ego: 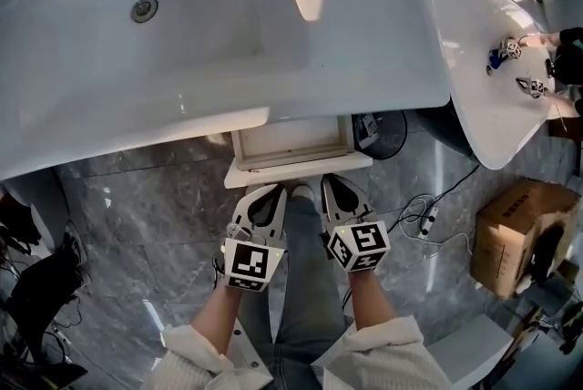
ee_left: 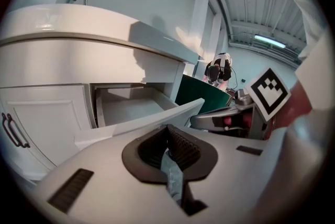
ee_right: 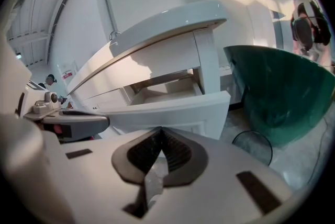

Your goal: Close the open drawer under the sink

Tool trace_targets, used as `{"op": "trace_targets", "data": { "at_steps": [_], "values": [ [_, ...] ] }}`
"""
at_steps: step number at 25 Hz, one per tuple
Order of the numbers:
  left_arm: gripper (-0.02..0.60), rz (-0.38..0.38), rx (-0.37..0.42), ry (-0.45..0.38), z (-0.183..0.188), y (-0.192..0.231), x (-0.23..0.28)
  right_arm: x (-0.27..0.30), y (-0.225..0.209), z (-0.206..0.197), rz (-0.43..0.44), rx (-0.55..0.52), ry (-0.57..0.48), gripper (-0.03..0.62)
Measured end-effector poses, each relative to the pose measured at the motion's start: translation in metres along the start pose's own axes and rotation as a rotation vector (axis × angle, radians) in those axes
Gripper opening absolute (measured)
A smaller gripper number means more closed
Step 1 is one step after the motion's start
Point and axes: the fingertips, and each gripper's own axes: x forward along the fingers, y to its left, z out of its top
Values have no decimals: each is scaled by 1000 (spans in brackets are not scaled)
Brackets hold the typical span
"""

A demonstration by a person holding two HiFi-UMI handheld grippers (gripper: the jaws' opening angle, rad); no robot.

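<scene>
Left gripper [ego: 271, 189] and right gripper [ego: 331, 181] both sat pinched shut, empty; pushing the drawer [ego: 290, 143] front evenly looked best

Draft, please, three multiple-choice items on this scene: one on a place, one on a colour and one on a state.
1. Where is the open drawer?
A. Under the sink, just ahead of the left gripper and the right gripper.
B. Above the sink.
C. Far to the left of the sink.

2. What colour is the drawer's front?
A. Black.
B. White.
C. Red.

3. How do the left gripper's jaws stand?
A. Wide apart.
B. Clamped on the drawer.
C. Together, holding nothing.

Answers:
1 A, since the head view shows the drawer sticking out below the sink's front edge.
2 B, since both gripper views show a white front.
3 C, since the left gripper view shows the jaws meeting with nothing between them.
</scene>
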Motion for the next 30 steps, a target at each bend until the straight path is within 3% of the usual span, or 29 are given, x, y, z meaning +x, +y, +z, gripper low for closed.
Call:
{"op": "trace_targets", "data": {
  "at_steps": [8, 21, 30],
  "values": [
    [15, 19, -17, 71, -26, 11, 11, 16, 4, -4, 21, 3, 20, 11],
    [15, 48, -60, 49, -23, 20, 15, 17, 5, -1, -9, 29, -6, 11],
    [15, 73, -46, 21, -6, 34, 24, 30, 3, 18, -16, 31, -36, 11]
  ]
}}
